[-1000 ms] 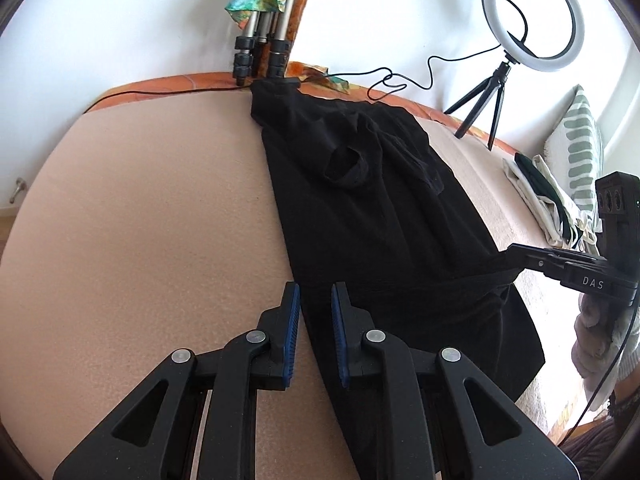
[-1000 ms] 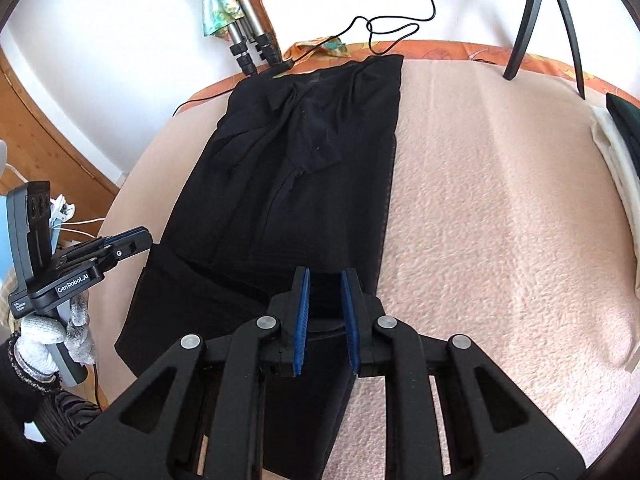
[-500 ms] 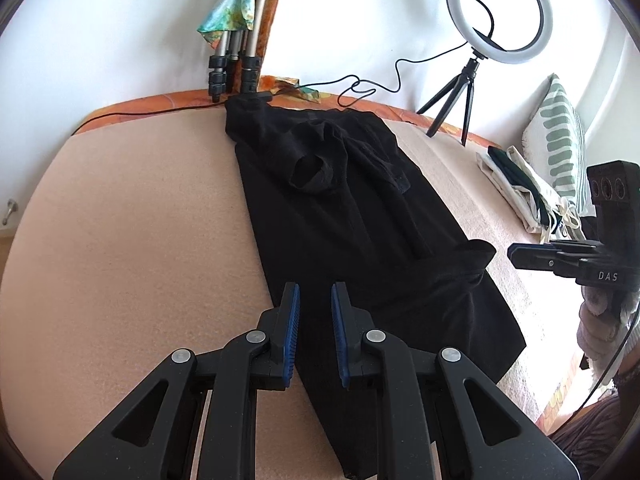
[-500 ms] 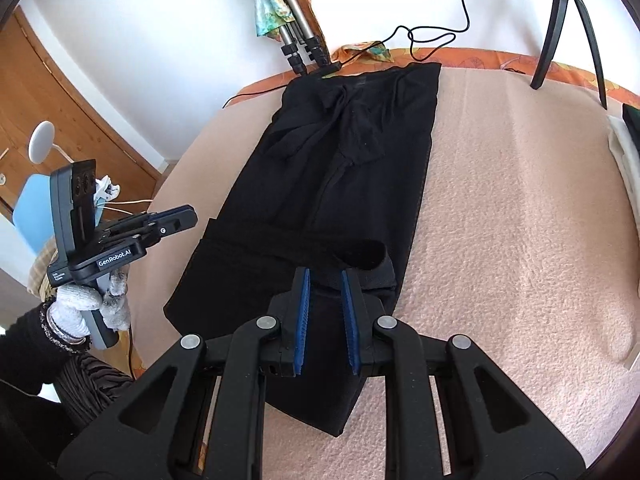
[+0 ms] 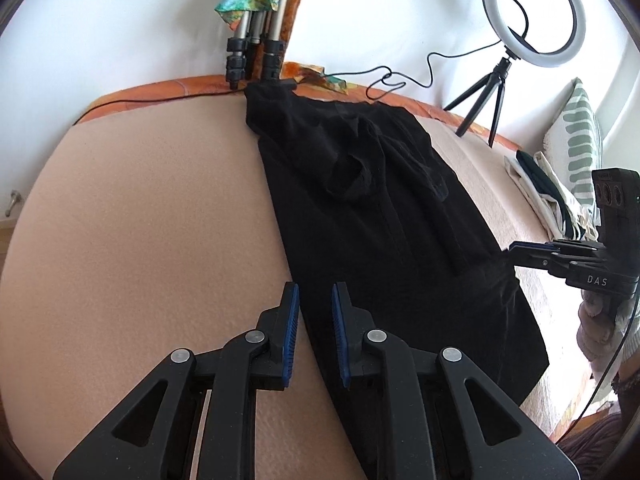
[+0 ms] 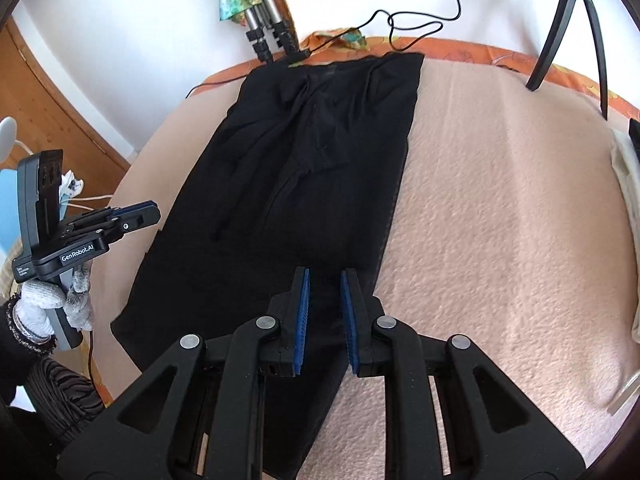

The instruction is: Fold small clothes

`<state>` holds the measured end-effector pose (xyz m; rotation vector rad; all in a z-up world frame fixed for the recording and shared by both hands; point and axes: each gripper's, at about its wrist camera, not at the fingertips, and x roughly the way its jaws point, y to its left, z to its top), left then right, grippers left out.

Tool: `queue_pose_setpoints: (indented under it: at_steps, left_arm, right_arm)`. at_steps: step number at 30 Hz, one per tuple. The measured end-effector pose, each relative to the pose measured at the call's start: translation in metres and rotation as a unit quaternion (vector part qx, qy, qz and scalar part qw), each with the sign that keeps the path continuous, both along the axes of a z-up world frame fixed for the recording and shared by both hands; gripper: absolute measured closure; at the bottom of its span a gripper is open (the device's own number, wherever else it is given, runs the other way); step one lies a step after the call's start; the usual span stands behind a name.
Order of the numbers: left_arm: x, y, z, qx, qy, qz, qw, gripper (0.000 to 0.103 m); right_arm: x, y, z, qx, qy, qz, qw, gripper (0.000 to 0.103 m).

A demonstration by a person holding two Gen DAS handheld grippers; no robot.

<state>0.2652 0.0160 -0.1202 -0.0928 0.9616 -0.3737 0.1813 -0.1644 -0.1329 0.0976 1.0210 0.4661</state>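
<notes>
Now one black garment [image 5: 372, 216] flat on bed [image 5: 140, 220]; two grippers, left gripper [image 5: 315, 328] and right gripper [image 6: 323, 312], above its near end, fingers spread.

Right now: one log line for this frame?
garment: black, flat on blanket | left gripper: open, at garment's edge | right gripper: open, over garment, nothing held

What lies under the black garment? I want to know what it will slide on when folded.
The black garment lies flat on a peach blanket, which shows all around it. Whatever sits directly beneath the cloth is covered, so nothing more can be told.
</notes>
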Motion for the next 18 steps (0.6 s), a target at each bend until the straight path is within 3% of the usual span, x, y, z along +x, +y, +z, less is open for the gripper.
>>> queue_pose_setpoints:
  at_steps: [4,9,18]
  left_arm:
    - [0.03,0.008,0.014,-0.007,-0.012,-0.001,0.9999,0.06]
    - [0.079,0.016,0.021,-0.028,-0.014,0.011,0.9994,0.059]
    - [0.157,0.022,0.001,-0.035,0.001,0.02,0.9992,0.059]
  right_arm:
    - [0.025,-0.018,0.02,0.01,-0.018,-0.019,1.0,0.069]
    - [0.07,-0.026,0.032,0.028,-0.017,-0.016,0.999,0.061]
    - [0.154,-0.027,0.021,0.022,-0.01,-0.019,1.0,0.06]
